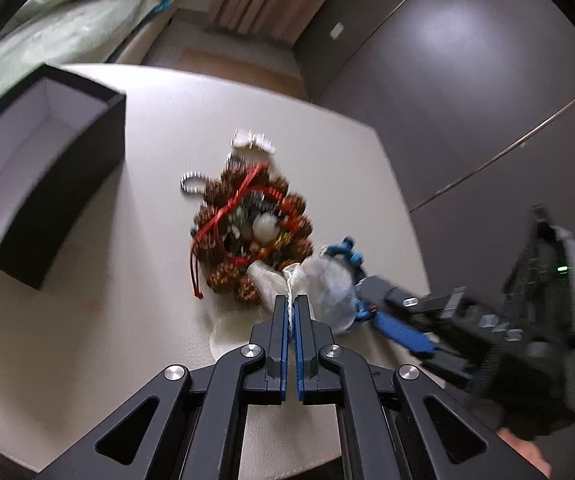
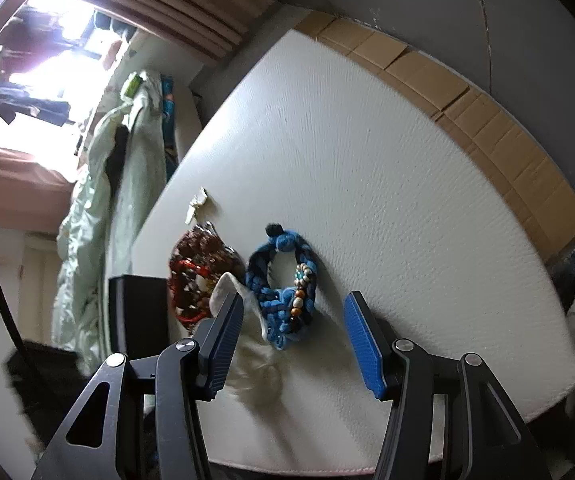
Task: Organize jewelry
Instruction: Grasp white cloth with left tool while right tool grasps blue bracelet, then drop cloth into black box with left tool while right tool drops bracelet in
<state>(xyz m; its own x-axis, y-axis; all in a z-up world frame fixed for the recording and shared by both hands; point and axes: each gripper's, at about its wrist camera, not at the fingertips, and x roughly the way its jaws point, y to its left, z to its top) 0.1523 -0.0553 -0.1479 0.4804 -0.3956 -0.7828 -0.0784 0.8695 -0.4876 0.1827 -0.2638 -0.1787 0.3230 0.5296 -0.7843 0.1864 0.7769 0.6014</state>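
A heap of jewelry lies on the white table [image 1: 87, 320]: a brown beaded necklace with red cord [image 1: 247, 224], a small silver chain [image 1: 191, 184] and a white piece [image 1: 253, 140]. My left gripper [image 1: 291, 300] is shut on a sheer white pouch [image 1: 295, 280]. A blue braided necklace with beads [image 2: 283, 288] lies in front of my open right gripper [image 2: 293, 316], just beyond the fingertips. The pouch also shows in the right wrist view [image 2: 227, 288]. The right gripper also shows in the left wrist view [image 1: 361, 292], blurred.
An open black box with a white inside [image 1: 35, 168] stands at the table's left. Pale green bedding [image 1: 67, 28] lies behind it. Cardboard [image 2: 487, 120] lines the table's far edge in the right wrist view. A dark wall [image 1: 467, 80] stands to the right.
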